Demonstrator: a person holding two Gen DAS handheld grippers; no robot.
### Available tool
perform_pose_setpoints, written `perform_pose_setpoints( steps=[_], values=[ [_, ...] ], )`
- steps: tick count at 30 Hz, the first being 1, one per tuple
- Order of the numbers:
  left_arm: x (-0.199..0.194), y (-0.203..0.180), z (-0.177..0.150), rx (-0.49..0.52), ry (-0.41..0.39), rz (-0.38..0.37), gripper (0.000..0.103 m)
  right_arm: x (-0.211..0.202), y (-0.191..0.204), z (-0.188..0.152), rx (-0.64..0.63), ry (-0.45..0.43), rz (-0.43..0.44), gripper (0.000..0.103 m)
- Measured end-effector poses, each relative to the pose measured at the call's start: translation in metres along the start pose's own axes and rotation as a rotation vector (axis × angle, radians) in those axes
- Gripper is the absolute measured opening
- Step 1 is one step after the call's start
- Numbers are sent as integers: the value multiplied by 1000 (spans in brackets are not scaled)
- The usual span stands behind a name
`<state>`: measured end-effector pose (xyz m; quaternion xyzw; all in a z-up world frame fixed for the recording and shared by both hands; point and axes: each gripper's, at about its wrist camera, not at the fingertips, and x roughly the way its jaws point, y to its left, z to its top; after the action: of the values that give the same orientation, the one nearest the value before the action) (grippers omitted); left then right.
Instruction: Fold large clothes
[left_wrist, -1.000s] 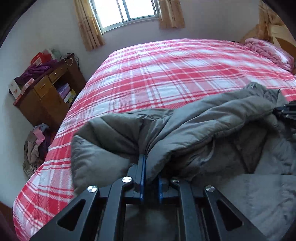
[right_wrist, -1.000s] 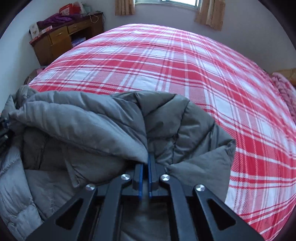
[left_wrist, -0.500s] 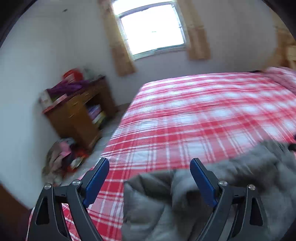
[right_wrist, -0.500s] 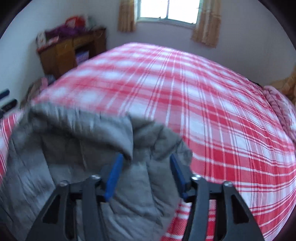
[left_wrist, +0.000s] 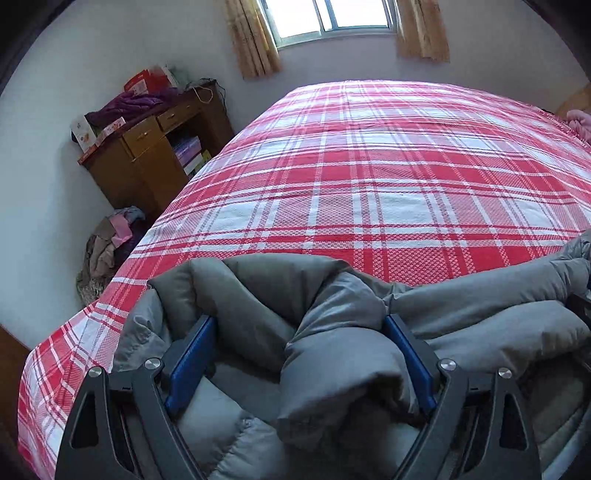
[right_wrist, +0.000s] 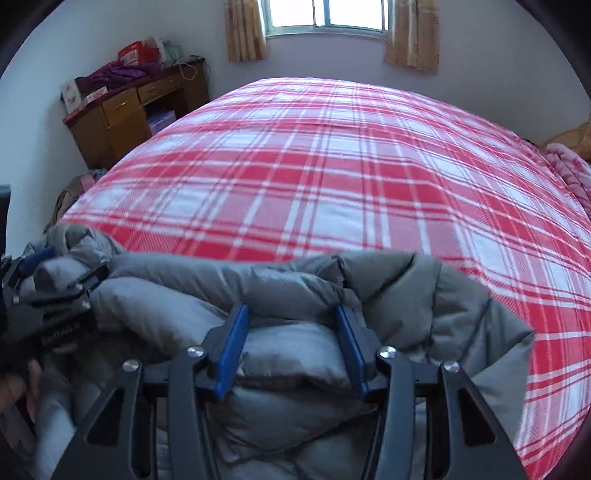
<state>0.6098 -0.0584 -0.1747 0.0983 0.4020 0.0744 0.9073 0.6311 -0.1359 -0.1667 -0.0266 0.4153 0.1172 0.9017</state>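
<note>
A grey padded jacket (left_wrist: 332, 332) lies bunched at the near edge of the bed; it also shows in the right wrist view (right_wrist: 295, 295). My left gripper (left_wrist: 299, 354) is open, its blue pads wide apart with a fold of the jacket between them. My right gripper (right_wrist: 291, 339) is open too, its pads on either side of a thick fold. The left gripper also shows at the left of the right wrist view (right_wrist: 55, 273), open over the jacket's left end.
The bed's red and white plaid cover (left_wrist: 369, 177) stretches away to the window wall. A wooden desk (left_wrist: 147, 155) with clutter stands left of the bed, with a clothes pile (left_wrist: 107, 251) on the floor. Pink bedding (right_wrist: 569, 170) lies at the far right.
Both grippers were shut on the jacket's edge a second ago. They have opened, let it go, lifted briefly and come back down over the folded jacket.
</note>
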Motion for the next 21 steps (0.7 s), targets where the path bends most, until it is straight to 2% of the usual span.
perform_pose_setpoints(
  steps=[6, 16, 19, 21],
  values=[
    [13, 7, -3, -56, 33, -59, 94, 8, -3, -9, -17, -5, -5, 51],
    [14, 7, -1, -53, 46, -58, 95, 15, 3, -8, -39, 0, -40, 51],
    [-1, 15, 4, -64, 30, -58, 95, 15, 4, -6, -50, 11, -46, 52],
    [-24, 18, 8, -66, -16, -57, 95, 9, 1, -1, -42, 21, -33, 52]
  ],
)
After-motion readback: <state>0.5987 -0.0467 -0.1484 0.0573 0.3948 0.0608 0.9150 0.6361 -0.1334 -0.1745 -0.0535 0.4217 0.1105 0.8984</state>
